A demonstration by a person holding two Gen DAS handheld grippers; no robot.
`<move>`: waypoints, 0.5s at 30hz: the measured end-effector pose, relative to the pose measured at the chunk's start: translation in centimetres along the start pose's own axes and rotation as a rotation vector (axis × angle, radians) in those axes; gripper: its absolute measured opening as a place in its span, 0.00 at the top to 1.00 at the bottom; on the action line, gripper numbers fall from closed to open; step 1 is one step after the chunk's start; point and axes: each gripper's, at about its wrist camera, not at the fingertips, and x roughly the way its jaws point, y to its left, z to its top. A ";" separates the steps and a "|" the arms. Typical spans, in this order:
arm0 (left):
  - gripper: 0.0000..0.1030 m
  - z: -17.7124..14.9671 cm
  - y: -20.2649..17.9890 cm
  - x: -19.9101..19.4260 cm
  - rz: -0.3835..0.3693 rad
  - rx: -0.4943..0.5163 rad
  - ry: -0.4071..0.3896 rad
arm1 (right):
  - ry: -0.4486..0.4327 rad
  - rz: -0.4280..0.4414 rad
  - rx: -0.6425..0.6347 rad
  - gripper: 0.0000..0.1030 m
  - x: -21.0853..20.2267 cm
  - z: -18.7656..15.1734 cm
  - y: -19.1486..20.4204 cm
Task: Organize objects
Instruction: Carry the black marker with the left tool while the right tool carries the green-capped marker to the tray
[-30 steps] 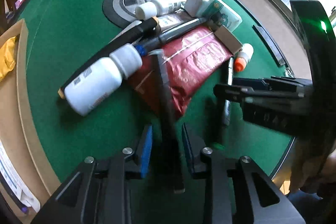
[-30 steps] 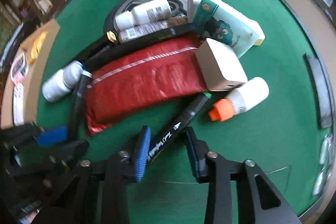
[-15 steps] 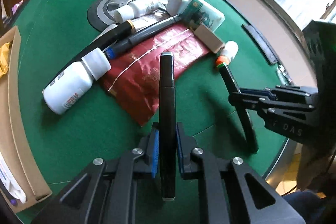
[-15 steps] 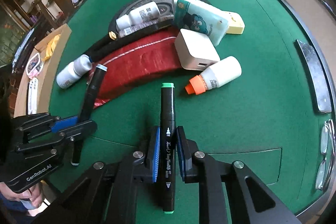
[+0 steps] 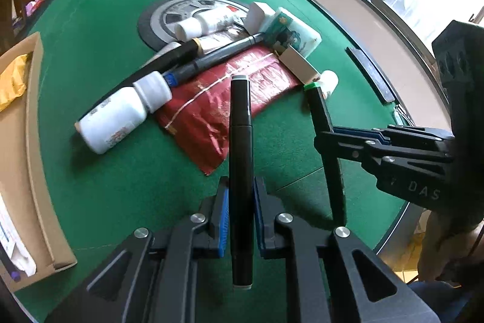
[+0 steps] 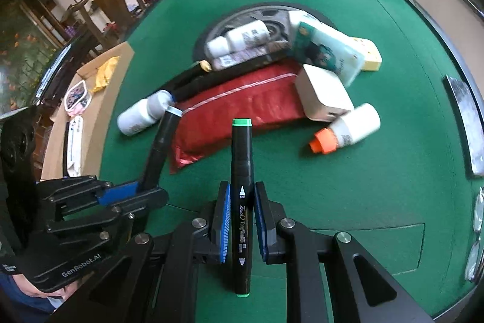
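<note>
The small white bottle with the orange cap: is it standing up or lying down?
Lying down: the small white bottle with the orange cap rests on its side on the green felt table.

Can't read the white bottle label, way too small, the orange-capped bottle is motion-blurred, and the cardboard box runs off the left edge.

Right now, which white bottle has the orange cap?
The small white plastic bottle lying beside the beige box, nearest the table's right edge in the right wrist view. The other two white bottles have white caps.
</note>
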 end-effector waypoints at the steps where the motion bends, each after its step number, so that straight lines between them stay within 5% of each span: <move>1: 0.86 -0.1 0.2 -0.2 0.003 -0.004 -0.003 | -0.003 0.004 -0.005 0.84 -0.1 0.0 0.2; 15: 0.86 -0.9 3.0 -3.7 0.034 -0.063 -0.090 | -0.036 0.040 -0.097 0.84 -0.7 1.2 5.0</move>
